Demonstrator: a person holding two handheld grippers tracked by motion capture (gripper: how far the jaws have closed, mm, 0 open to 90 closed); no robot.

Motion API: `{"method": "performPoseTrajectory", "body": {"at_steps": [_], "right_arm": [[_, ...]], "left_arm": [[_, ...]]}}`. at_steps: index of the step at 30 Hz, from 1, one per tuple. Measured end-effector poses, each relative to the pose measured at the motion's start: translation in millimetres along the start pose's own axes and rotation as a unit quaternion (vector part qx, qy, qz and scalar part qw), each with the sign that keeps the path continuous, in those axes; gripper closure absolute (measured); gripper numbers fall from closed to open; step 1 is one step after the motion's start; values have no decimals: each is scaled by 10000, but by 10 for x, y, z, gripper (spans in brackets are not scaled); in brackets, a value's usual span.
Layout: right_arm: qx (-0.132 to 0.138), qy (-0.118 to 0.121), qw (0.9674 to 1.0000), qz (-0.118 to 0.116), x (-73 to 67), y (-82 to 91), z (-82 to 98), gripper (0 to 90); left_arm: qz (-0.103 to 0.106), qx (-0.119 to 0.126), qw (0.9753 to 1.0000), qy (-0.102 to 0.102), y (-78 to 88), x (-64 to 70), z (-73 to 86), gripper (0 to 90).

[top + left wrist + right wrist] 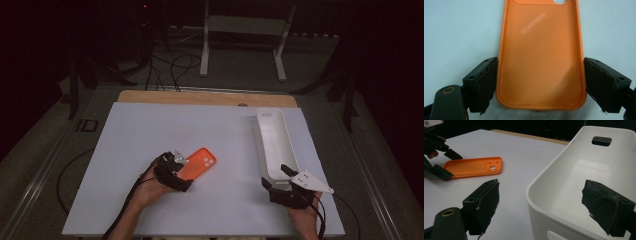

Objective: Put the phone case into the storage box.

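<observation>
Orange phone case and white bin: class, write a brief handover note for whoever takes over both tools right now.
Left tool: jaws straddle the near end of the orange phone case, pads at its sides; case lies flat on the table, not lifted.
Right tool: open, one jaw outside and one inside the near end of the white bin, which is empty.
Done: nothing moved into the bin.
Left: probably grip the case and put it in the bin.

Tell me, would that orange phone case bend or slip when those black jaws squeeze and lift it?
The orange phone case is a thin open shell, so it is probably light and may flex when squeezed. Its glossy rim could slip against the left gripper pads. Lying flat, it should slide, not roll.
</observation>
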State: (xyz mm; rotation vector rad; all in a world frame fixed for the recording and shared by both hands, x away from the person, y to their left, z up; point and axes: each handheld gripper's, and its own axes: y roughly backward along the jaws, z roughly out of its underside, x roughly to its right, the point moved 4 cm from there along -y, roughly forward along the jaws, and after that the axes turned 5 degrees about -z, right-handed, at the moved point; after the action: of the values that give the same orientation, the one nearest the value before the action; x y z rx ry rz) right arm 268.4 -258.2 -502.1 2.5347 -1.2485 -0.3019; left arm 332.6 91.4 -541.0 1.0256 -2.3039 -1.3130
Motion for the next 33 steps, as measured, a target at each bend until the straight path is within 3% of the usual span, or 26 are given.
{"method": "performPoseTrajectory", "body": {"at_steps": [8,33], "right_arm": [[6,-13,10000,-22,-10,-7,-13,143],[206,-84,9997,-68,-45,55,-211,140]], "left_arm": [[-211,254,9993,155,99,-57,-30,165],[-469,591,9971,101,298,-100,-180,164]]}}
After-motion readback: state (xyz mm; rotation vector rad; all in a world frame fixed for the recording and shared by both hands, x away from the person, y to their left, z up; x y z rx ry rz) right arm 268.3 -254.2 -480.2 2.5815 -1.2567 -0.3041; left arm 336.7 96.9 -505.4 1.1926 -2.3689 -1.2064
